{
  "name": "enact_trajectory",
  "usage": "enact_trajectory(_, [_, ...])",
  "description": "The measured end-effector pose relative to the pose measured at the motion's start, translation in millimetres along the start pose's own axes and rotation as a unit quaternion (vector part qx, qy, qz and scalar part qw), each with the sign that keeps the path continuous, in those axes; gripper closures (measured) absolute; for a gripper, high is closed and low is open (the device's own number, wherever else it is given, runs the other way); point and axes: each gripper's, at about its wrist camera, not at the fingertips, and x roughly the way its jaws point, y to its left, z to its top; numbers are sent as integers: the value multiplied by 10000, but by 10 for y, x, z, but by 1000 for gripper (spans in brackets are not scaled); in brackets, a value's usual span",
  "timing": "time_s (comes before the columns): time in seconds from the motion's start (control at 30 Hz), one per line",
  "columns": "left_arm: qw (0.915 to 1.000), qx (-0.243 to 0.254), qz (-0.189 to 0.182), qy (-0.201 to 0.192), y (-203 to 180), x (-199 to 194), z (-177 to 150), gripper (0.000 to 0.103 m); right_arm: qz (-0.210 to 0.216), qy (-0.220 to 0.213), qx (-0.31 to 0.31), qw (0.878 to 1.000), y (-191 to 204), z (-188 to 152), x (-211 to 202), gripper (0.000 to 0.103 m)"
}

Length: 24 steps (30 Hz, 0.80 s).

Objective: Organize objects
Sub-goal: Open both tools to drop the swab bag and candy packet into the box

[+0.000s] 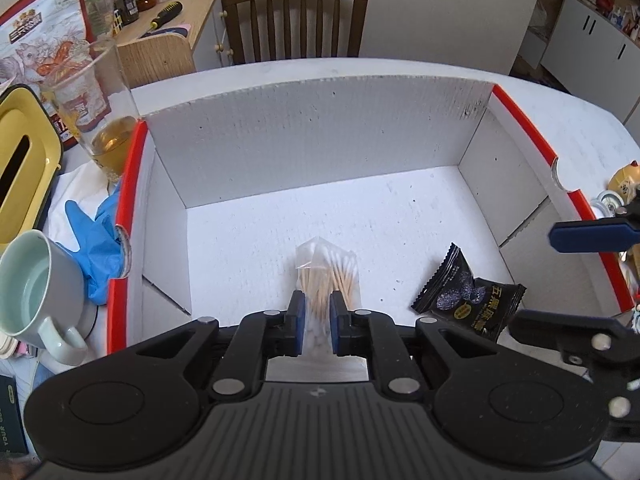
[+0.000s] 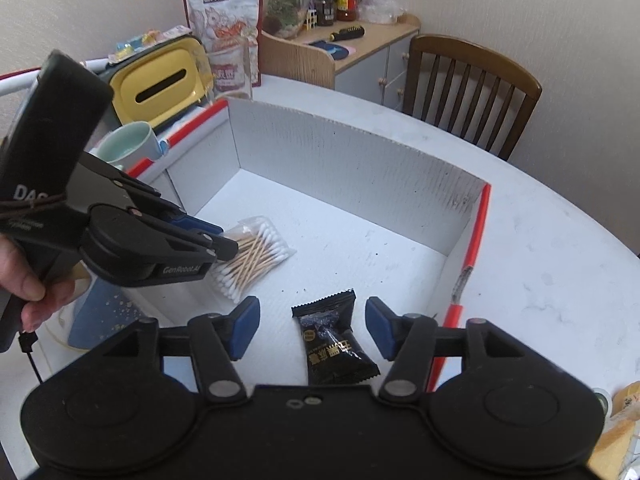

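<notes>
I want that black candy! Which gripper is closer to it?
Right. The right gripper hangs open just above the candy, its fingers either side, not touching. The left gripper is off beside it, shut on the cotton swab bag.

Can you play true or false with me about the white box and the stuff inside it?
1. The left gripper is pinching the clear plastic bag of wooden cotton swabs. True.
2. The small black foil snack packet is squeezed tight in the right gripper. False: the blue pads stand apart on either side of it, not touching, and it lies on the box floor.
3. The white cardboard box with red edges has a lid on it. False: the top is open.
4. The pale green ceramic mug sits outside the box. True.
5. The tall clear drinking glass is full to the top. False: only a little yellowish liquid sits at the bottom.
</notes>
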Motion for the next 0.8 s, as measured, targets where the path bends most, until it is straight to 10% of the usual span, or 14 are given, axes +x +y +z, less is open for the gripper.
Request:
enact_trajectory(0.17, [9999, -54, 13, -128, 3, -97, -33, 87, 68, -219, 38, 9997, -37, -58, -236, 39])
enact_trajectory(0.3, [9997, -110, 20, -215, 1, -167, -79, 50, 103, -396, 40, 9992, -103, -133, -452, 37])
enact_trajectory(0.8, [9952, -108, -177, -953, -452, -840, -291, 46, -292, -965, 499, 9937, -670, -788, -1376, 33])
